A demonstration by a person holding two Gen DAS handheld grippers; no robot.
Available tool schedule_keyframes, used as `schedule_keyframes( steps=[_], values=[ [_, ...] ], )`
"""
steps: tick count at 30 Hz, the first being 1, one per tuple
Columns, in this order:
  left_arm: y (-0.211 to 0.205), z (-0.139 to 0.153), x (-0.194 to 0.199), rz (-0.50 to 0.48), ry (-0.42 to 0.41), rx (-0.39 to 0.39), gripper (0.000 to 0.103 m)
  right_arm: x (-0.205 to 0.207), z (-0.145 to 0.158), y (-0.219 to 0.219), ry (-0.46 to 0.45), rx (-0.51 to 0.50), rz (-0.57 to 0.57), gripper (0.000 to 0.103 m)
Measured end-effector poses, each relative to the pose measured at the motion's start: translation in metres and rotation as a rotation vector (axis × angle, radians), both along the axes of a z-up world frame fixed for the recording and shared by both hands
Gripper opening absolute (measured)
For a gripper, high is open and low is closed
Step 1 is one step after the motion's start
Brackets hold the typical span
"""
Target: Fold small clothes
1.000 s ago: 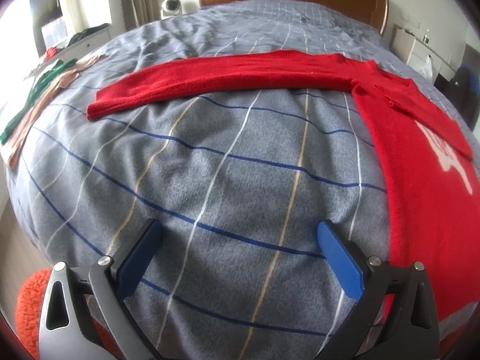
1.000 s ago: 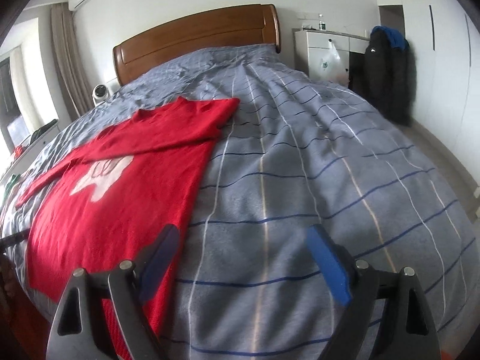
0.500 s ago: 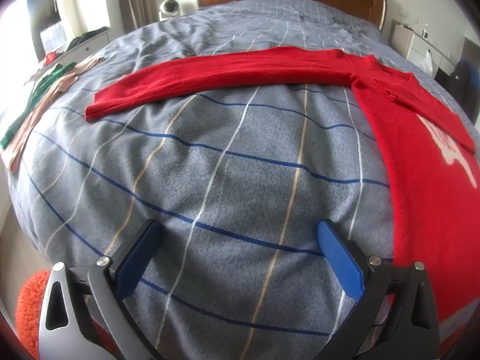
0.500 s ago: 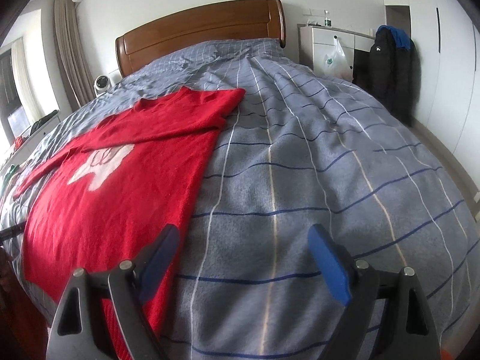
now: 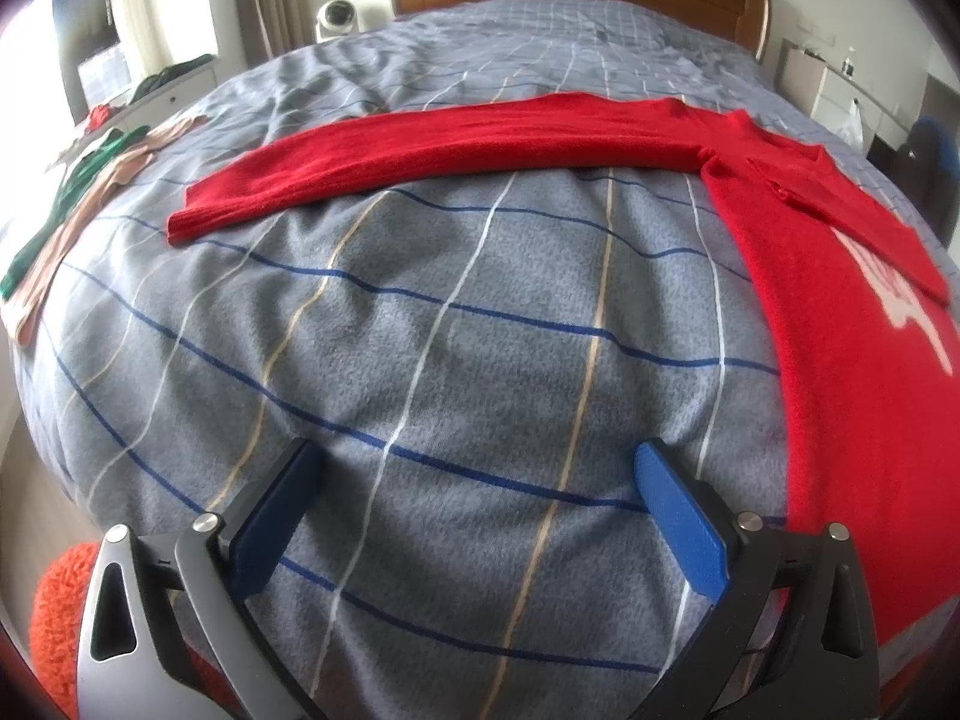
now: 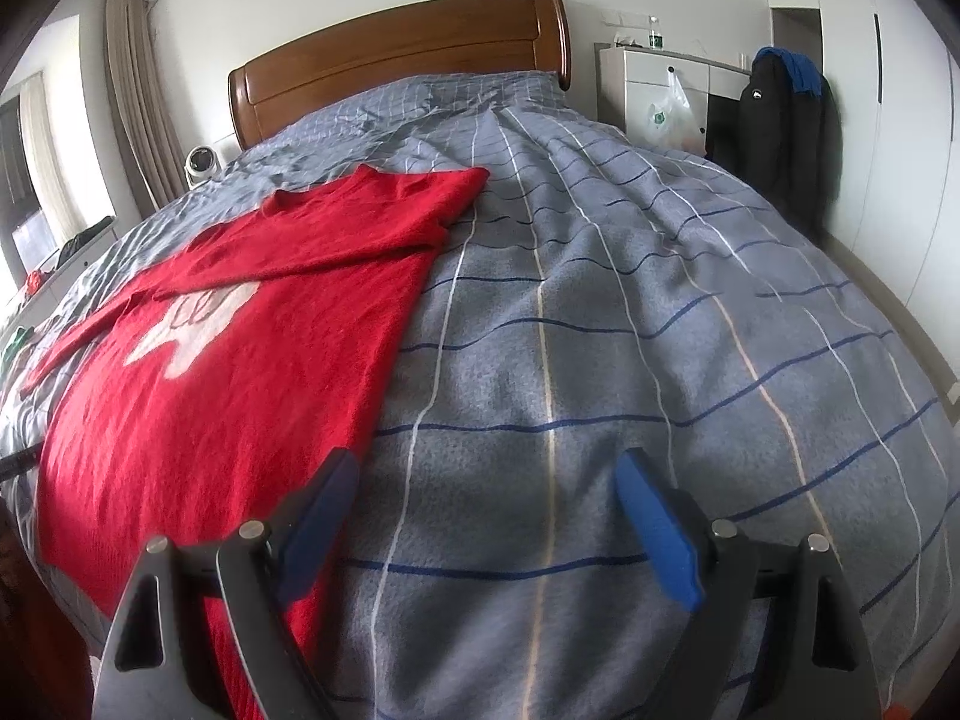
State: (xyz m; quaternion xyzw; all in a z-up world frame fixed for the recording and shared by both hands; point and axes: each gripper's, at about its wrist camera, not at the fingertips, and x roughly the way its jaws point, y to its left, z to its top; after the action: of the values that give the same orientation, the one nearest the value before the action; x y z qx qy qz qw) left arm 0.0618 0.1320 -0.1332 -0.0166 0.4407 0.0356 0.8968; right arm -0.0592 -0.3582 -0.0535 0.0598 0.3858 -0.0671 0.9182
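Though spread flat: one red sweater (image 5: 840, 360), two empty claws.

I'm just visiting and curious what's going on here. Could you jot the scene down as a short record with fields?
Setting: bed with a grey checked cover, wooden headboard
Garment: red sweater lying flat, white design on it
Near sleeve: folded across the chest
Far sleeve: stretched straight out
Left gripper: jaws open, empty
Right gripper: jaws open, empty
Other clothes: green and pink items at the bed's edge
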Motion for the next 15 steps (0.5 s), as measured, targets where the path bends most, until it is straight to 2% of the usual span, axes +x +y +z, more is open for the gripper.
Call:
schedule_keyframes(
  steps=[6,10,15],
  values=[
    [0.000,0.002,0.000,0.001,0.003,-0.005,0.103,-0.002,0.001,0.002,-0.004,-0.007,-0.001,0.087],
    [0.000,0.018,-0.007,-0.001,-0.017,-0.008,0.102,-0.003,0.003,0.002,-0.012,-0.003,0.005,0.087],
    [0.019,0.053,-0.011,-0.018,-0.066,-0.097,0.102,-0.006,0.007,0.002,-0.023,0.004,0.003,0.087]
  ],
)
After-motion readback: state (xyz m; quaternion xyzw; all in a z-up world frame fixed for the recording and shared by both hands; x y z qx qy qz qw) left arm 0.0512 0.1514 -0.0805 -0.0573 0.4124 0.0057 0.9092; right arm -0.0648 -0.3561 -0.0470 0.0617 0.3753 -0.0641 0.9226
